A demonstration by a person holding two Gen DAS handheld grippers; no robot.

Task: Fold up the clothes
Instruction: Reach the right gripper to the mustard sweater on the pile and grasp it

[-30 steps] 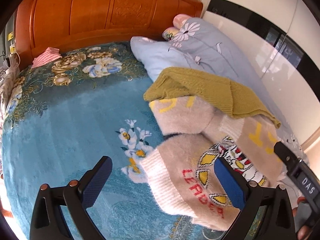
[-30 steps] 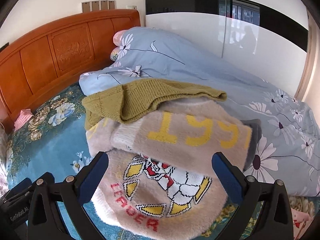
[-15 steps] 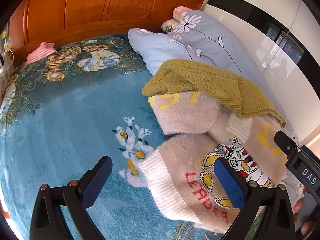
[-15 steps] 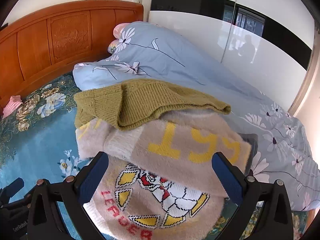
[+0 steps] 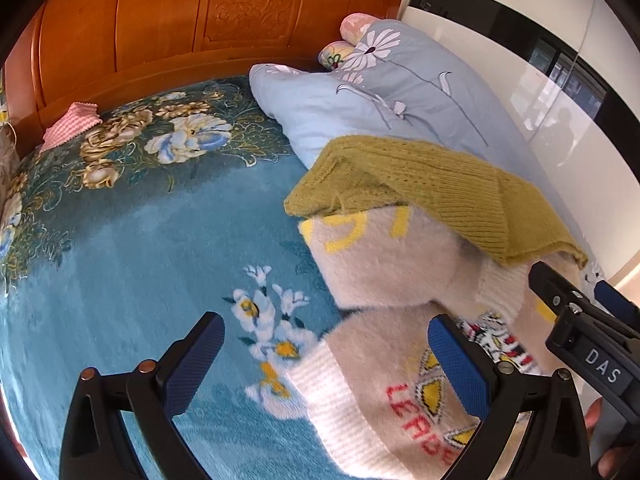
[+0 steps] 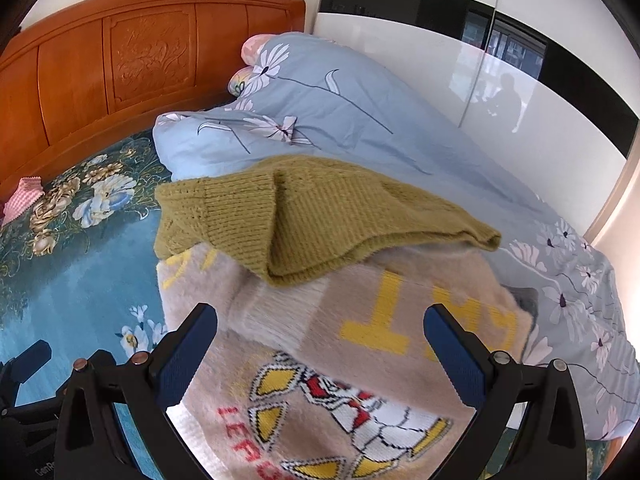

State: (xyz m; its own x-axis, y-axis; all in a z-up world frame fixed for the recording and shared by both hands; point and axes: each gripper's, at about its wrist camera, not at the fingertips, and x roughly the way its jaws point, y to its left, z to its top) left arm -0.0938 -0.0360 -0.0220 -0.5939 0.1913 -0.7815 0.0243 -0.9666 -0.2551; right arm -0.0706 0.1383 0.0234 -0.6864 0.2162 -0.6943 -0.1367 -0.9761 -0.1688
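A fluffy beige sweater (image 5: 392,264) with yellow numbers and red lettering lies bunched on the blue floral blanket (image 5: 120,240). It also shows in the right wrist view (image 6: 360,360). An olive knit sweater (image 5: 432,184) lies folded on its far part, also in the right wrist view (image 6: 304,216). My left gripper (image 5: 324,360) is open and empty, hovering over the beige sweater's white ribbed hem. My right gripper (image 6: 320,352) is open and empty above the beige sweater's middle. The right gripper's body shows in the left wrist view (image 5: 584,344).
A grey-blue floral duvet (image 6: 360,120) and pillows fill the bed's right side. An orange wooden headboard (image 5: 192,28) stands behind. A pink cloth (image 5: 72,124) lies near the headboard at the left. A glossy white wardrobe (image 6: 520,88) stands beyond the bed.
Both grippers have moved forward and a little lower over the sweaters, so the clothes look nearer. Both stay open and empty. The clothes have not moved.
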